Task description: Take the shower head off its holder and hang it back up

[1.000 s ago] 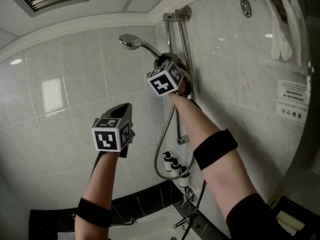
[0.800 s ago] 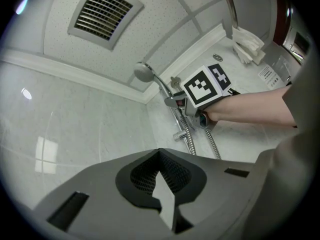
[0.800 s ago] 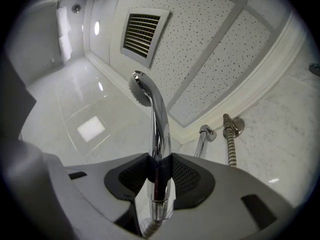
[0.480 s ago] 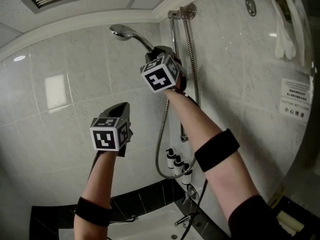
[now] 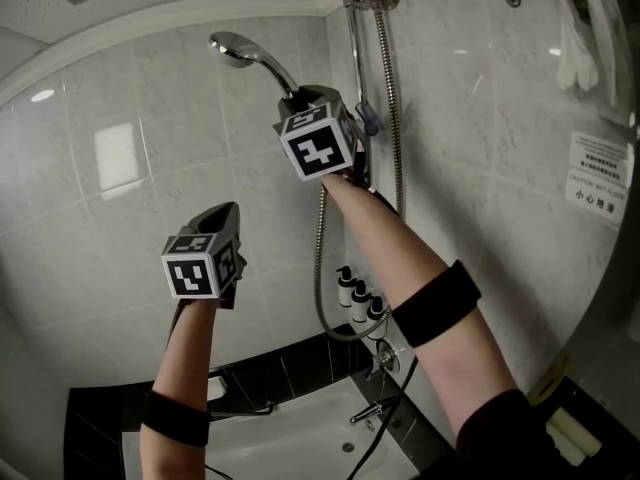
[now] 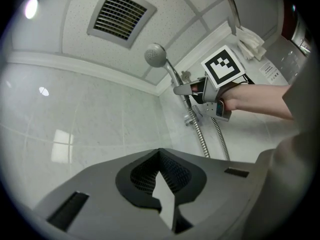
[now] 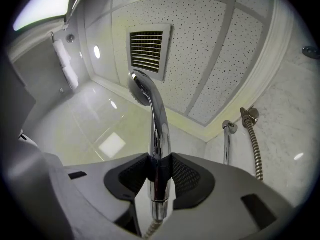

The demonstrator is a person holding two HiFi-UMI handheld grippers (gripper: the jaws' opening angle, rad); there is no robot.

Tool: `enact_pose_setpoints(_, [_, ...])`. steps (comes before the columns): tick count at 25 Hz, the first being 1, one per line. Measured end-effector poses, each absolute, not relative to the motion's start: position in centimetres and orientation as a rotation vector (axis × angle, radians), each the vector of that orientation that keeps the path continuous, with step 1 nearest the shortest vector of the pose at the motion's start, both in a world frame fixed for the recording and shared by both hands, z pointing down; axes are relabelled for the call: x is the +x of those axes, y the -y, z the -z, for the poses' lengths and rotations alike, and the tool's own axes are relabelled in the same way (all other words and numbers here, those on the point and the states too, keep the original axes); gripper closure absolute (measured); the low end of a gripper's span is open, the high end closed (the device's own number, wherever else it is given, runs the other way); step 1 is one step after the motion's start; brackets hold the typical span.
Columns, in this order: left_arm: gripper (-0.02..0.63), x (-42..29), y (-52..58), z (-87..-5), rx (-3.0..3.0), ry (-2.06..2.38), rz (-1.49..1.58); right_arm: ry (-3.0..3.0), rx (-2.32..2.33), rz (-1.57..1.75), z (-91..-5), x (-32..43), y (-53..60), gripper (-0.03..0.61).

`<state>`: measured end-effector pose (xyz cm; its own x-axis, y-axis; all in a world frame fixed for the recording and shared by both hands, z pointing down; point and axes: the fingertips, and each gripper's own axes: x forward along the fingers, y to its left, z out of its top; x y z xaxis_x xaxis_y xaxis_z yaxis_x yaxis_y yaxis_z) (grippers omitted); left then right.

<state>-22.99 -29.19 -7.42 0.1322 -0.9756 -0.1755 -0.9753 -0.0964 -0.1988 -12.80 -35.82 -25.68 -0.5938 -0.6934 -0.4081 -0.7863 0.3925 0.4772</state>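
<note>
Grip is on: your right gripper (image 7: pixel 160 176) has its jaws pinched round the chrome handle of the shower head (image 7: pixel 150 114), low down near where the hose joins, so the spray face points up and away toward the ceiling vent (image 7: pixel 147 49). From the head view, the right gripper (image 5: pixel 305 103) holds the shower head (image 5: pixel 240 51) out to the left of the slide rail (image 5: pixel 355 58), and the grey holder (image 5: pixel 367 120) on that rail looks empty just beside your wrist, so I'd say the head is off its mount and the hanging-back half is what's left. Holding low on the handle makes sense: it leaves the tapered end free to drop into the holder. The metal hose (image 5: pixel 321 268) loops down below your arm, slack, not snagged as far as I can see. Your left gripper (image 5: pixel 226 218) hangs well apart, lower and to the left, jaws pressed together on nothing, simply out of the way. Watch the hose weight as you line the handle up with that holder.
</note>
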Motion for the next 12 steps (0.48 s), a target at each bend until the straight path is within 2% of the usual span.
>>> enact_pose_setpoints(12, [0.614,-26.8,24.0,-2.1,-2.093,-2.037,0.068,-2.704,-1.14,-0.67,11.9,-15.8,32.8,0.43])
